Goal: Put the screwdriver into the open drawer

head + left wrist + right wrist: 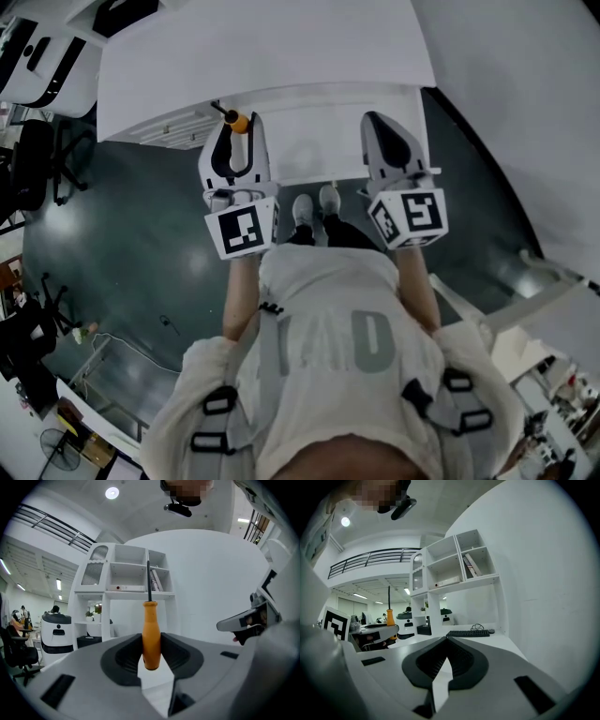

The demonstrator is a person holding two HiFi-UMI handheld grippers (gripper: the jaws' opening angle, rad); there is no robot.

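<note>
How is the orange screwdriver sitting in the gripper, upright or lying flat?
Upright. The left gripper clamps the screwdriver by its orange handle, and its dark shaft points straight up.

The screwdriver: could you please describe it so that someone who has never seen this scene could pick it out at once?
In the head view, look to the big white surface ahead of the person, then to the left gripper at its near edge. The screwdriver stands upright between its jaws, orange handle gripped, dark shaft pointing up; the right gripper beside it holds nothing.
</note>
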